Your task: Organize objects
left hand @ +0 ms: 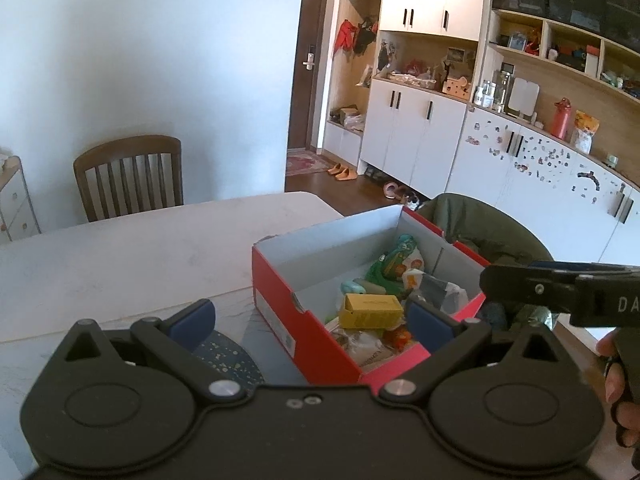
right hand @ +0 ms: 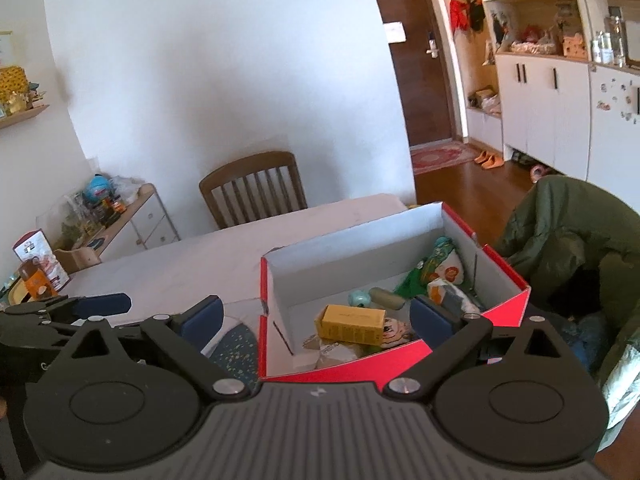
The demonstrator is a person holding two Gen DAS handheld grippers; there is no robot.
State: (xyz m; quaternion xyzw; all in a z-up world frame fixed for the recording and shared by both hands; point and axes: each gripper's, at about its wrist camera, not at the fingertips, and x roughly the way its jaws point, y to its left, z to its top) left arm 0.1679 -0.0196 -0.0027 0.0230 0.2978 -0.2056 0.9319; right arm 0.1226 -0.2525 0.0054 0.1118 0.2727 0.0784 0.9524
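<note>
A red shoebox (left hand: 280, 320) (right hand: 508, 304) without a lid stands on the white table (left hand: 120, 252). It holds a yellow carton (left hand: 370, 311) (right hand: 352, 324), a green snack packet (left hand: 394, 264) (right hand: 434, 264), a teal round item (right hand: 359, 299) and several wrappers. My left gripper (left hand: 310, 322) hovers open over the box's near left corner, nothing between its blue pads. My right gripper (right hand: 316, 320) is open too, above the box's near edge and holding nothing. In the left wrist view it reaches in from the right, held by a hand (left hand: 616, 376).
A dark blue speckled mat (left hand: 230, 356) (right hand: 236, 344) lies on the table left of the box. A wooden chair (left hand: 128, 176) (right hand: 256, 188) stands at the far side. A green jacket (left hand: 484, 232) (right hand: 568, 236) drapes over a seat right of the box. A cluttered side cabinet (right hand: 132, 216) is at far left.
</note>
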